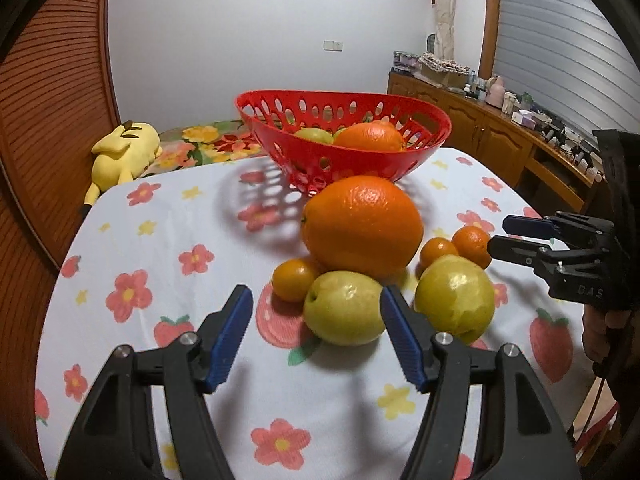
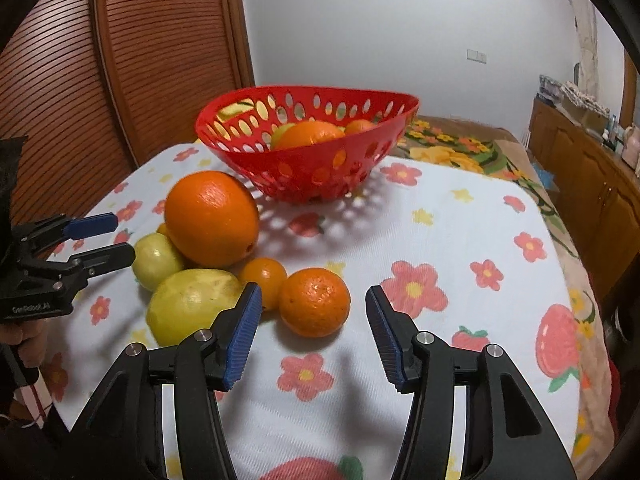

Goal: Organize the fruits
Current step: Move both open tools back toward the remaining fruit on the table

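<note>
Both grippers hang empty with jaws apart, in front of the red basket (image 1: 344,148). The left gripper (image 1: 316,330) should straddle the nearer green fruit (image 1: 344,308); the right gripper (image 2: 314,330) should centre on the mandarin (image 2: 315,302), squeezing gently.

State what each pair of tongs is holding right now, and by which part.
Nothing is held. The left tongs stand open before a green fruit; the right tongs stand open before a small orange.
</note>
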`<state>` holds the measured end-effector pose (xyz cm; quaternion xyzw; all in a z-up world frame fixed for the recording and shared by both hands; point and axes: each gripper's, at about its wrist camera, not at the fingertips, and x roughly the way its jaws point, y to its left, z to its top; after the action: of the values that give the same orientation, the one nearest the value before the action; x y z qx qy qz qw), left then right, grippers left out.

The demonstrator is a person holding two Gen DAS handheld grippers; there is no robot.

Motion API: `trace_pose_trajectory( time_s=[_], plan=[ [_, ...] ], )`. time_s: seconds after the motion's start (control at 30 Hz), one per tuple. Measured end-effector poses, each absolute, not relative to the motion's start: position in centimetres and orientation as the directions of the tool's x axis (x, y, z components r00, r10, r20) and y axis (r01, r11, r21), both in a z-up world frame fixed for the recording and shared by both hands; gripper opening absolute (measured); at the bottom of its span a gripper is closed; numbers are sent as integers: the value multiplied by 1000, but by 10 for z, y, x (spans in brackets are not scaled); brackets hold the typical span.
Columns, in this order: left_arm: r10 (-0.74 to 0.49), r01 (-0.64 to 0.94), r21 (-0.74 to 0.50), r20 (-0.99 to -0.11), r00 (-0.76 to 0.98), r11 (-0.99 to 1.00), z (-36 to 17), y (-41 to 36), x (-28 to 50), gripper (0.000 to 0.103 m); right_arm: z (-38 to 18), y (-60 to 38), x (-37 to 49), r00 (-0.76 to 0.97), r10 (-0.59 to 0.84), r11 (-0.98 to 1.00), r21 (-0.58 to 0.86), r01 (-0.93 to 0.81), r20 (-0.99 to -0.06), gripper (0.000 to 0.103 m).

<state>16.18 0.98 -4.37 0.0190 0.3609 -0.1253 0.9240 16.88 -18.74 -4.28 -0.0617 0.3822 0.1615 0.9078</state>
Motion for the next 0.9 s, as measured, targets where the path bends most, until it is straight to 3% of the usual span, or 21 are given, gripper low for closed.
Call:
trace_pose_trajectory(
  time_s=[0.43,0.9],
  plan=[
    [-218,244,-59,-681,699,968,-52,8,168,66,-64,-181,189,591,241,936,22,-352,-770,52],
    [-226,261,-59,-702,675,963,-59,-4,173,66,-62,-187,180,594,243,936,24,-352,-767,46]
  ],
)
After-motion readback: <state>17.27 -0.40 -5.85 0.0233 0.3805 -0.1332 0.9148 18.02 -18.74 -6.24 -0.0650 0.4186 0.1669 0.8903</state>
